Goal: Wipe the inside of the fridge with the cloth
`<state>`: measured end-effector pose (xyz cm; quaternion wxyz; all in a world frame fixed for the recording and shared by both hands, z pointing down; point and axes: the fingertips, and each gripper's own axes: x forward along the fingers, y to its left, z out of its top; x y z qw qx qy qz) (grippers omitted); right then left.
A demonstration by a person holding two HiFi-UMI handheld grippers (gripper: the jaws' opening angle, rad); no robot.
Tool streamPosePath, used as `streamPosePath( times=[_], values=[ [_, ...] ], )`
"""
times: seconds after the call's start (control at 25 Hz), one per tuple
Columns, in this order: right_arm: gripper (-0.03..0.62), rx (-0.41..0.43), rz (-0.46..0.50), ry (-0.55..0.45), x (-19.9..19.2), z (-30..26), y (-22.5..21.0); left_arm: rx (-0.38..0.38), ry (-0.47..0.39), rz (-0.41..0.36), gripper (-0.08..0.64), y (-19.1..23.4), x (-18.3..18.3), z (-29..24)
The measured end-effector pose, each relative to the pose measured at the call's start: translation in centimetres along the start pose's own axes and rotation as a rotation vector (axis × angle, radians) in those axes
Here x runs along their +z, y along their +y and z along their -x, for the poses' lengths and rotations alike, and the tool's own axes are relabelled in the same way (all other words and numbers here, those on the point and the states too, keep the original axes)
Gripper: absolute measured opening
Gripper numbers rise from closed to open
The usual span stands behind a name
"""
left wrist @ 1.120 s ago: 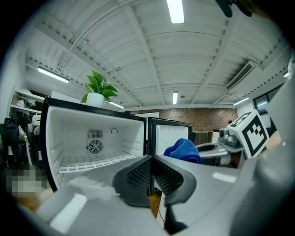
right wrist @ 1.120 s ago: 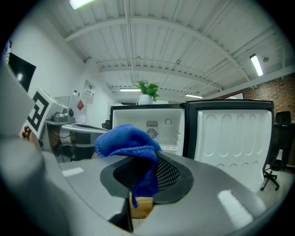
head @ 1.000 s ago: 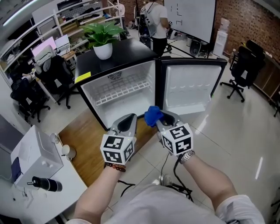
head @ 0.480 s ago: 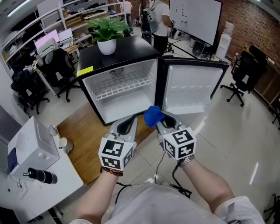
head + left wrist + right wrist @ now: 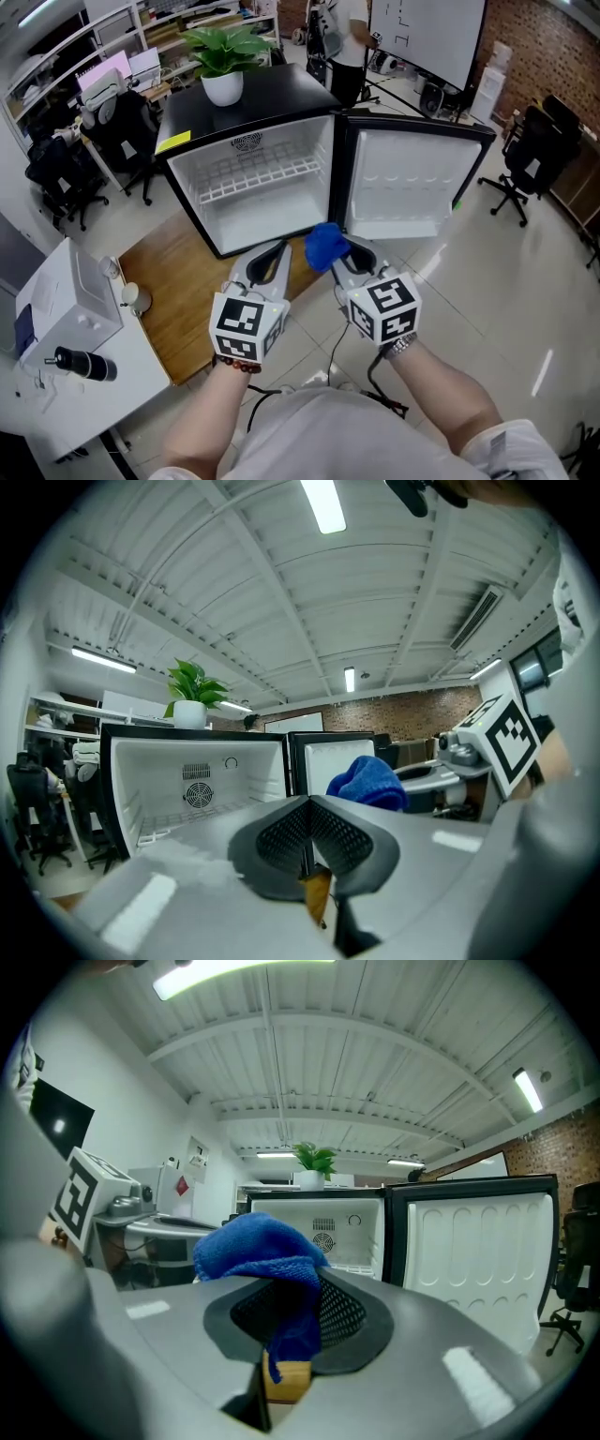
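A small black fridge (image 5: 253, 122) stands with its door (image 5: 403, 183) swung wide to the right, its white inside (image 5: 258, 192) and wire shelf showing. My right gripper (image 5: 339, 257) is shut on a bunched blue cloth (image 5: 327, 246), held in front of the fridge opening. The cloth (image 5: 262, 1255) sticks up between the jaws in the right gripper view, with the fridge (image 5: 328, 1232) beyond. My left gripper (image 5: 268, 262) hangs beside it, shut and holding nothing. In the left gripper view its jaws (image 5: 307, 841) meet, and the cloth (image 5: 370, 782) shows to the right.
A potted plant (image 5: 223, 61) stands on the fridge top. A wooden board (image 5: 178, 291) lies on the floor left of me, next to a white table (image 5: 66, 347). Office chairs (image 5: 530, 145) stand at right and left. A person (image 5: 349, 37) stands behind the fridge.
Both grippers have shifted only slightly; the view has tilted so the fridge sits a little higher. The cloth stays gripped by the right gripper.
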<state>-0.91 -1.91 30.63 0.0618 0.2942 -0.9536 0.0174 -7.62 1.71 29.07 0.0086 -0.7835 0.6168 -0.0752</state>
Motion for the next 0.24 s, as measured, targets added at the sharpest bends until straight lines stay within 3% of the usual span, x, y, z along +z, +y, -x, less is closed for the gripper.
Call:
streamPosePath(
  times=[0.24],
  values=[
    [0.071,0.014,0.010,-0.005,0.13,-0.17,-0.14,0.007,0.009,-0.023,0.006,-0.06,-0.35,-0.66]
  ],
)
